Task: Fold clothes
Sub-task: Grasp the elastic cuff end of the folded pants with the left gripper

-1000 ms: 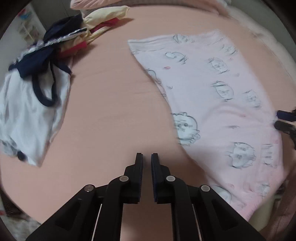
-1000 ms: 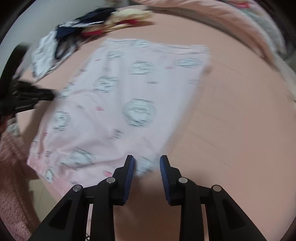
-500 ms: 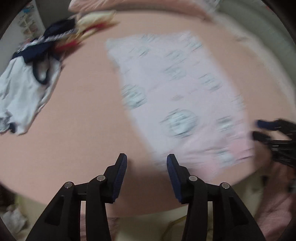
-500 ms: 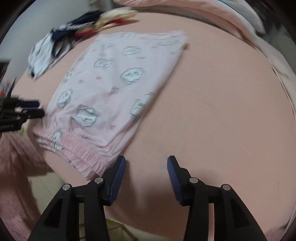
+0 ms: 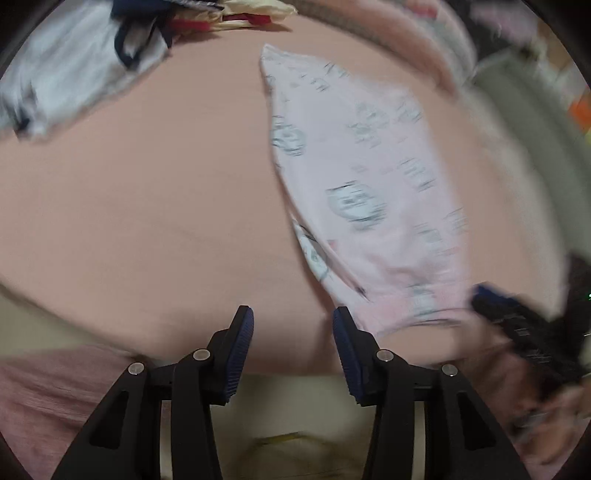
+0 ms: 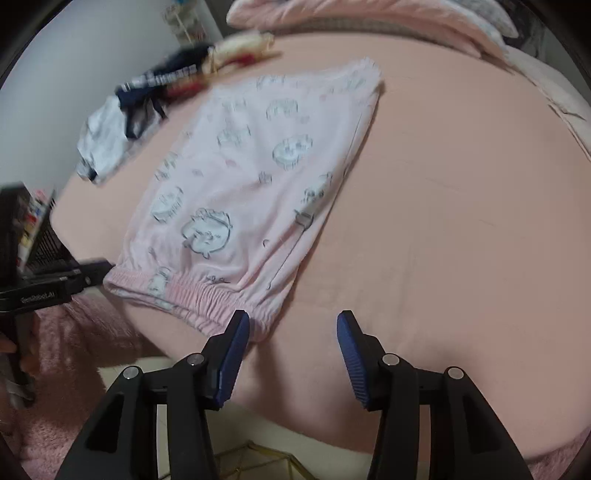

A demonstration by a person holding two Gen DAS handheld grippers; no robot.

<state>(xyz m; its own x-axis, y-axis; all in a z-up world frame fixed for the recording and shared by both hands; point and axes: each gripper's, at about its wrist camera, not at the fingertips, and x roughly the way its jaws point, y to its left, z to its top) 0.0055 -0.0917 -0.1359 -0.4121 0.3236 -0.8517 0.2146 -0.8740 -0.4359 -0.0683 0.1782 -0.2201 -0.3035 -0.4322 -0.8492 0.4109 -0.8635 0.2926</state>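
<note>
left wrist view, l to r: at 10–11 o'clock a white garment w/ navy trim point(image 5: 70, 70) lies crumpled on the pink bed sheet point(image 5: 155, 192), blurred. beside it at 12 a yellow-and-red garment point(image 5: 236, 16), touching the navy bit. bottom centre, the left gripper point(image 5: 293, 321) hangs w/ fingers spread wide, nothing between them, blue pads facing in. its right finger point(image 5: 345, 343) sits just beside the near corner of the pink pajama pants point(image 5: 369, 177), can't tell if touching. pants run from 12 down to 4 o'clock, folded flat, cartoon prints, motion-blurred. at 4 o'clock the right gripper point(image 5: 517, 325) shows as a dark blur at the waistband end. pink fuzzy rug point(image 5: 48, 398) at 8 o'clock below the bed edge.

right wrist view, l to r: at 9 o'clock the left gripper point(image 6: 92, 271), black, tip just beside the waistband corner. white/navy garment point(image 6: 107, 144) at 10, yellow-red one point(image 6: 240, 46) at 11–12. pants point(image 6: 258, 177) lie flat mid-frame, elastic waistband point(image 6: 192, 291) toward the near edge of the bed, leg hems away at 12. right gripper point(image 6: 293, 332) at 6 o'clock, also spread apart & holding nothing; its left finger point(image 6: 234, 339) overlaps the waistband's right corner in view, contact unclear. sheet point(image 6: 461, 221) fills 1–5 o'clock. pink bedding point(image 6: 351, 14) bunched along the top.
</note>
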